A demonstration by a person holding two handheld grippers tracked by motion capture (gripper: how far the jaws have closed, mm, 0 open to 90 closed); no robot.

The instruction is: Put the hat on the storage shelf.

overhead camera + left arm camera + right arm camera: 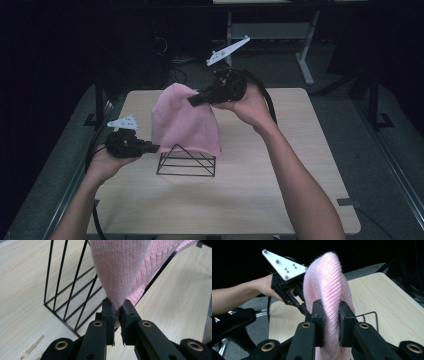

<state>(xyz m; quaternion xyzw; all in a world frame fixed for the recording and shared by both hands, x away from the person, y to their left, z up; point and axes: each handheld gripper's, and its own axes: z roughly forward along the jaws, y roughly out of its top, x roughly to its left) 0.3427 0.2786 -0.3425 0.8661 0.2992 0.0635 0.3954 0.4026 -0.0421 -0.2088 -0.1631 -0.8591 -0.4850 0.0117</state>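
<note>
High view: you're holding the pink knit cloth (pixel 182 120) stretched between both tools over the black wire rack (pixel 186 161), which is standing on the bench (pixel 250 190). Your left hand-held gripper (pixel 154 147) is pinching the cloth's lower left edge, low and just beside the rack's left end. Your right hand-held gripper (pixel 192 100) is clamping the cloth's top, raised well above the rack, so the cloth is hanging like a tent with its lower hem draping over the rack's top wire. Left gripper view: the left hand-held gripper (pixel 117 308) is sitting with its jaws together on a tapered corner of the pink knit cloth (pixel 125 267); fabric is filling the narrow gap between the pads. The black wire rack (pixel 72 297) is lying just behind, to the left, on the bench (pixel 22 277), with the cloth running over its upper wire. Right gripper view: the right hand-held gripper (pixel 331 312) is clamping a thick fold of the pink knit cloth (pixel 324 280), which is bulging upward between the jaws. Your other hand and the left hand-held gripper (pixel 303 310) are sitting farther off at the cloth's far edge. Part of the black wire rack (pixel 372 315) is peeking out right of the cloth, above the bench (pixel 387 297).
</note>
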